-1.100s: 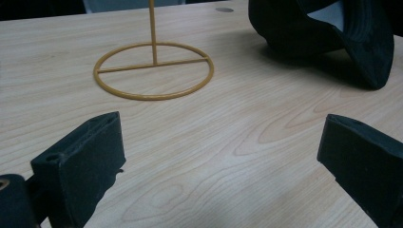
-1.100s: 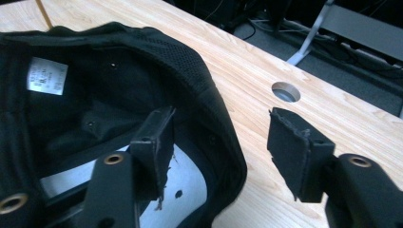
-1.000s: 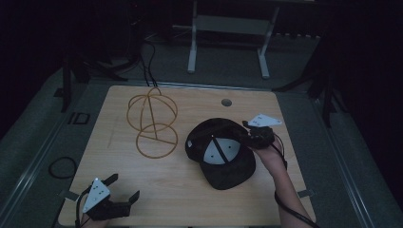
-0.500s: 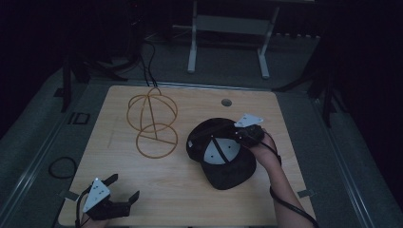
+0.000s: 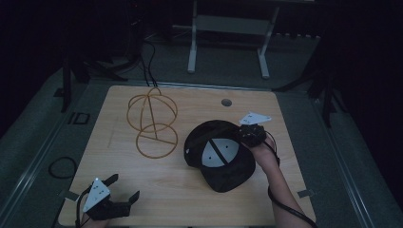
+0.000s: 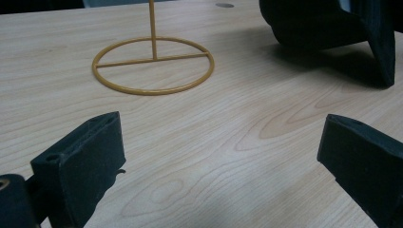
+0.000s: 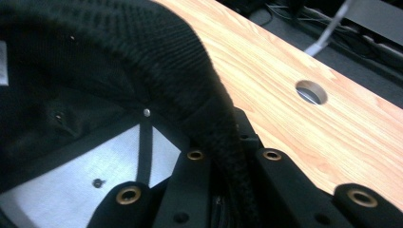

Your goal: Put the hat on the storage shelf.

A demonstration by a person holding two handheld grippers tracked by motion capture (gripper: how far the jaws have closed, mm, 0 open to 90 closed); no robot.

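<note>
Currently the right gripper has its jaws clamped on the rim of the black cap; in the right gripper view the two black jaws sit one on each side of the knitted edge of the cap, one inside the crown and one outside, so the fingertips themselves are hidden by the fabric. The left gripper rests at the near left corner of the wooden table, jaws spread wide with bare tabletop between them and nothing held; the hand behind it is cut off by the bottom edge of the high view. The room beyond the table is dark and its contents are hard to make out. Compared with half a second ago, the right gripper has shifted slightly toward the right edge of the table while keeping hold of the rim, and the cap shows more of its pale inner lining; the left gripper has not moved. The cap lies upside down on the right half of the table, touching the right gripper and well apart from the left gripper. The yellow wire stand stands upright just left of the cap, its ring base ahead of the left gripper. A round hole in the table lies beyond the cap.
</note>
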